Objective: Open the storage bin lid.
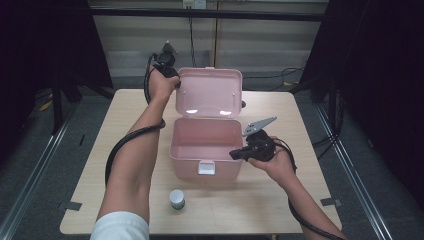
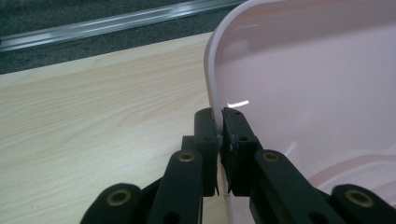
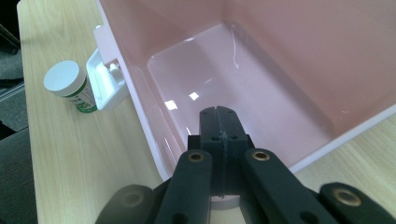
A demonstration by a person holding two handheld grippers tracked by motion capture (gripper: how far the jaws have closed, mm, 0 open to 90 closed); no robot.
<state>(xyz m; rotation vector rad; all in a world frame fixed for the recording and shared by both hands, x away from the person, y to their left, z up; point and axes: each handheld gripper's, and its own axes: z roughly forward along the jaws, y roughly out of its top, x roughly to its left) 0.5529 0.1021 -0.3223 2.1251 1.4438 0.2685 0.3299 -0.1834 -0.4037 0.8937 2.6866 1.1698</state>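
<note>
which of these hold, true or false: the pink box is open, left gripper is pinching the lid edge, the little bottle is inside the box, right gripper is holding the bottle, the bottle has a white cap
1. The pink box is open: true, its lid stands up.
2. The left gripper pinches the lid's edge: true, the rim sits between its closed jaws.
3. The bottle is inside the box: false, it stands on the table in front of the box, near the white latch.
4. The right gripper holds the bottle: false, its jaws are shut on nothing, over the box's near corner.
5. The bottle has a white cap: true.
</note>
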